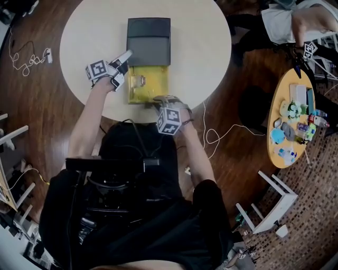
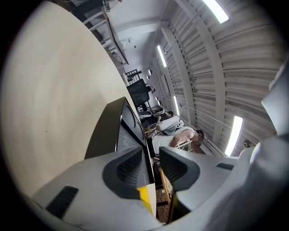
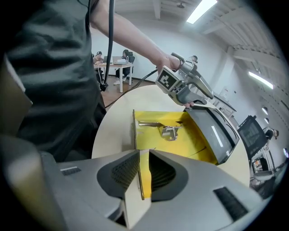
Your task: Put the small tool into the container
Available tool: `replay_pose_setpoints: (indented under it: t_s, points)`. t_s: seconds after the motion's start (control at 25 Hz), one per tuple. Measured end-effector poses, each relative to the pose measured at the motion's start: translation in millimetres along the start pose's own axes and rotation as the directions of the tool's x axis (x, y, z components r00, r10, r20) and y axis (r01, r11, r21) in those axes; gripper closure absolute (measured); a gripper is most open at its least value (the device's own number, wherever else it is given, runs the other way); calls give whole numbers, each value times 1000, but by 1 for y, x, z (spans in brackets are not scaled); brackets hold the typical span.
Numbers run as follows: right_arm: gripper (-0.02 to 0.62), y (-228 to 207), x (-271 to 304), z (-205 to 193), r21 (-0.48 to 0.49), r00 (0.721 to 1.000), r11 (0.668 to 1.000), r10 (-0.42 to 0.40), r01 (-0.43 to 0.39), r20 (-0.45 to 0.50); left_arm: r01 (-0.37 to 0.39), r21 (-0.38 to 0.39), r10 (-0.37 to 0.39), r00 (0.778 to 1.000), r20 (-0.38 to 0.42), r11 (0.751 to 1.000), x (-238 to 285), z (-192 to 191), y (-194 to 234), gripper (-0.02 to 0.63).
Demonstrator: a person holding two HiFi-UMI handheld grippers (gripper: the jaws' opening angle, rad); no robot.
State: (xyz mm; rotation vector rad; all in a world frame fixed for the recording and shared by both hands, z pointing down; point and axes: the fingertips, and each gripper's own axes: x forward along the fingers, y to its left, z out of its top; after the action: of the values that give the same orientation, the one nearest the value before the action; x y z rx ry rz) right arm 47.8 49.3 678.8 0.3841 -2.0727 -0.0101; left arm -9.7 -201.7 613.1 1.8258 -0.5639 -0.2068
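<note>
Cream-coloured and round, the surface (image 1: 90, 37) stands on a dark wooden floor (image 1: 37, 121), with white cables (image 1: 24, 59) lying loose to its left and another running off its right edge. A yellow container (image 1: 157, 79) rests near the person's side of the surface, its dark lid (image 1: 148, 41) folded open and lying flat beyond it. The small tool (image 3: 170, 131), a bit of bare metal, lies inside the container on its yellow bottom.

The left hand-held gripper (image 2: 151, 164) is at the container's left side where the lid joins. Its jaws are slightly apart and straddle the thin edge there, which lies against one pad only. The right hand-held gripper (image 3: 144, 169) is at the container's near wall, with its jaws closed tight on that yellow wall.

To the right stands a smaller orange table (image 1: 275, 142) crowded with colourful small items. A white frame (image 1: 270, 206) sits on patterned tile nearby. Overhead, long strip lights (image 2: 216, 10) run along a ribbed ceiling.
</note>
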Motion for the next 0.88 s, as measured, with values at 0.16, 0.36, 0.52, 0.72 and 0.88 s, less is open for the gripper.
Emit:
replay_pose_setpoints:
  t_s: [0.16, 0.36, 0.52, 0.72, 0.88]
  points:
    - [497, 6, 1, 1, -18, 1000, 999, 28, -28, -8, -17, 10, 17, 1000, -13, 1000, 3, -1, 3, 497]
    - [532, 14, 24, -14, -47, 997, 999, 18, -22, -80, -24, -14, 24, 1000, -20, 1000, 5, -1, 8, 508]
    - [557, 16, 30, -16, -110, 995, 994, 2, -13, -98, -26, -35, 25, 999, -32, 999, 6, -3, 8, 520]
    - [554, 8, 29, -11, -117, 994, 992, -55, 43, -96, -46, -32, 44, 998, -38, 998, 4, -3, 13, 538]
    - [555, 6, 30, -11, -114, 994, 993, -51, 40, -97, -37, -31, 36, 999, -35, 999, 5, -2, 12, 540]
